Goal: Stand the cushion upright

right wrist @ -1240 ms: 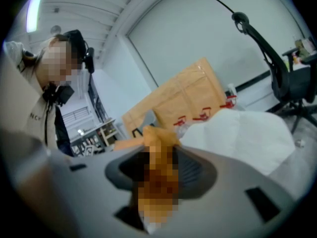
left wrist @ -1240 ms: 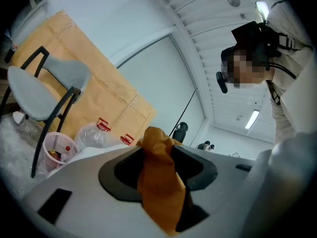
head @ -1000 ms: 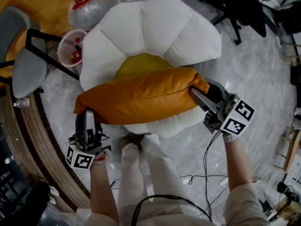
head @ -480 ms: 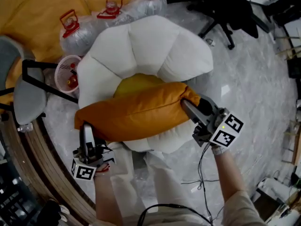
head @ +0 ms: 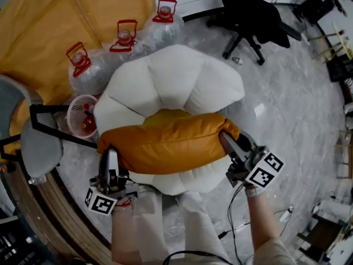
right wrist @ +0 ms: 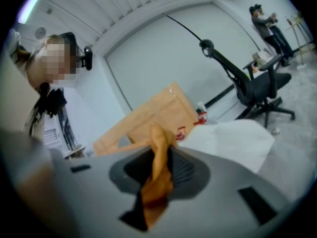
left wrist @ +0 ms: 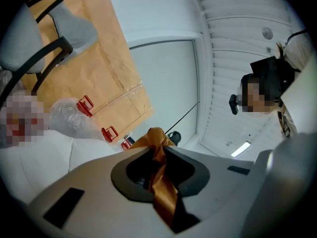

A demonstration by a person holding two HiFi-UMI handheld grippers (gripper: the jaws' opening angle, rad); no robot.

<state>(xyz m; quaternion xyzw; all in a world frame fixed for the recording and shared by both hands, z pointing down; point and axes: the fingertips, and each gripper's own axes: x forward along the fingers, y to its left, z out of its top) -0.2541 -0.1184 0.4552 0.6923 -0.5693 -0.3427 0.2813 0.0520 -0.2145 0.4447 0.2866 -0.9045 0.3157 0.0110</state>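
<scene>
**Both Ends Clamped**

The left gripper and right gripper have just been closing. Each pinches an end corner of the cushion. The cushion lies lengthwise across the front of the white seat, not yet upright. The grip appears secure, so raising can begin.

Holds left gripper and right gripper out ahead on bare forearms, well apart; pinches a fold of the puffy orange cushion in each, jaws just closing.
</scene>
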